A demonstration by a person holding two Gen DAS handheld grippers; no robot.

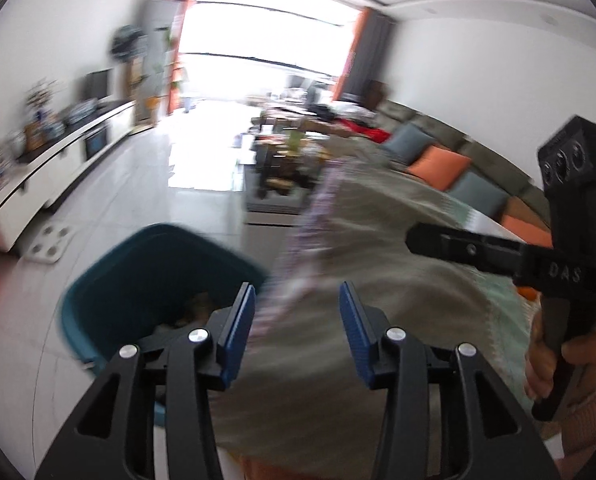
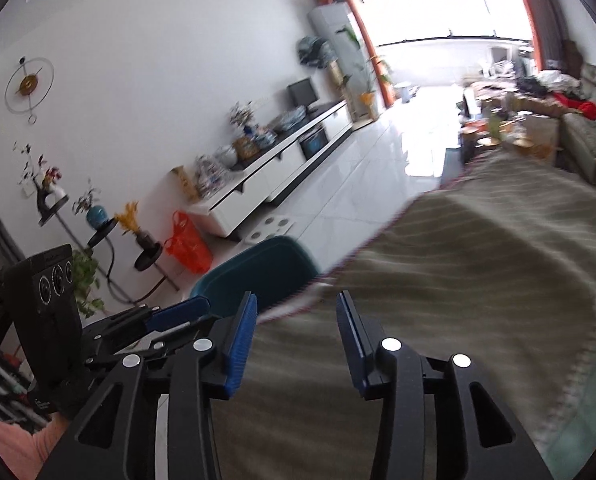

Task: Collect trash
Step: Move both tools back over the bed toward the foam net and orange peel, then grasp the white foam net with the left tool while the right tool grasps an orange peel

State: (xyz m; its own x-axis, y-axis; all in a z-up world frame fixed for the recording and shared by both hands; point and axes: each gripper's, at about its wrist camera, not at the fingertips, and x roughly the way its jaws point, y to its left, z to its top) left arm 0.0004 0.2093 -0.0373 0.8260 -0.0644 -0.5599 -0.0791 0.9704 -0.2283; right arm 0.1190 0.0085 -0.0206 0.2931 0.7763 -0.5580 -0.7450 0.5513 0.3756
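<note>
We hold our left gripper (image 1: 297,306) and right gripper (image 2: 296,314) with fingers spread and empty over the striped tablecloth (image 2: 458,280); the teal trash bin (image 1: 154,280) sits on the floor beside the table, scraps inside

Left hand-held gripper (image 1: 297,304): the gap between the parted blue pads is seen unoccupied; nothing is held there.
Right hand-held gripper (image 2: 296,312): the jaws are likewise seen parted, with open space between them.
Teal bin (image 1: 154,280): its open top is unobstructed from above; its rim stands just beside the desk edge, at the lower left.
Desk (image 1: 398,280): the striped cloth covering it fills the way ahead and to the right.
Floor (image 1: 150,184): a wide tiled lane is left open between the desk and the white cabinet (image 2: 266,184).
Orange bag (image 2: 188,242): it is placed on the floor near the cabinet end, beyond the bin.
Scale (image 1: 50,242): it lies flat on the floor by the cabinet.
</note>
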